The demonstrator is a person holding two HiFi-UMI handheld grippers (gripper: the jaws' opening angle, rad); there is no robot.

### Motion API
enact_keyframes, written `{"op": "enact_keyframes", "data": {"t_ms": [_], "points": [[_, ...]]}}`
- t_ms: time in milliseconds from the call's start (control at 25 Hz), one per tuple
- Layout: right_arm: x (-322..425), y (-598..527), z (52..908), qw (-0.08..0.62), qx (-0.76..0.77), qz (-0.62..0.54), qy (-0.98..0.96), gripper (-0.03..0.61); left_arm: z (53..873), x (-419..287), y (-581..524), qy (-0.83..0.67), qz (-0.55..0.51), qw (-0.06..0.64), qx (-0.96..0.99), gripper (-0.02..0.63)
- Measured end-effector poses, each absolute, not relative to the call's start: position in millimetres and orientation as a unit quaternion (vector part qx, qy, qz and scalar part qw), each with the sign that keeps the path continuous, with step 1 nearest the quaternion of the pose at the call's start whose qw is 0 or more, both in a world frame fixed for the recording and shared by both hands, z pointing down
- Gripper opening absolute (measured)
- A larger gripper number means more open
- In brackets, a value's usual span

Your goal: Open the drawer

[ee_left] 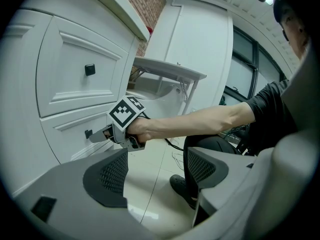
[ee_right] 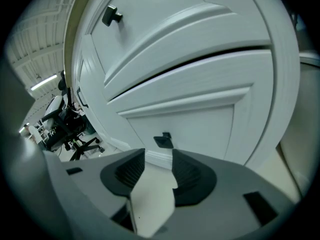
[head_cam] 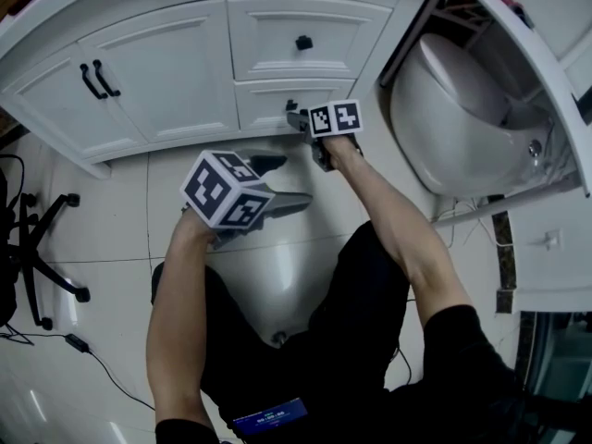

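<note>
White floor tiles (head_cam: 111, 239) lie nearest, beneath both arms. Above them the left hand-held gripper (ee_left: 155, 169) hangs with its jaws released and nothing between them. Farther on, the right hand-held gripper (ee_right: 159, 166) stands released too, jaws spread and lined up on the black knob (ee_right: 163, 140), which sits just ahead of the pads, ungripped. Behind it the lower drawer (head_cam: 268, 95) sits flush and shut in the white cabinet (head_cam: 166, 72). Approach appears nearly complete; closing on the knob and pulling are left.
</note>
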State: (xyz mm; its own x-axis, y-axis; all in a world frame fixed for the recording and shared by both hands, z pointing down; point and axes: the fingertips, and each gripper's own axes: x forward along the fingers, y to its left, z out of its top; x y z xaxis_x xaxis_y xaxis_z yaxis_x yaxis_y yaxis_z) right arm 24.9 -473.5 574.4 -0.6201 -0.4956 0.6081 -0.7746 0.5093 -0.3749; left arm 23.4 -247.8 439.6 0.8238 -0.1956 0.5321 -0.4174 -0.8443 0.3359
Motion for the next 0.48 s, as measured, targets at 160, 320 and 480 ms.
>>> {"op": "enact_keyframes", "data": {"t_ms": [160,320,480], "points": [[24.2,-481.1,579.0,0.219,0.387,0.316,-0.838,0.209,440.4,22.7,-250.7,-0.169,0.247,0.225,0.927,0.374],[22.0,-488.8,582.6,0.217,0.394,0.317,-0.835,0.21,441.0,22.5,-252.6,-0.17,0.249,0.224,0.927,0.374],[17.6,-495.1,580.6,0.216,0.403,0.307,-0.834,0.21,442.0,20.8,-253.7,-0.17,0.253,0.222,0.926,0.374]]}}
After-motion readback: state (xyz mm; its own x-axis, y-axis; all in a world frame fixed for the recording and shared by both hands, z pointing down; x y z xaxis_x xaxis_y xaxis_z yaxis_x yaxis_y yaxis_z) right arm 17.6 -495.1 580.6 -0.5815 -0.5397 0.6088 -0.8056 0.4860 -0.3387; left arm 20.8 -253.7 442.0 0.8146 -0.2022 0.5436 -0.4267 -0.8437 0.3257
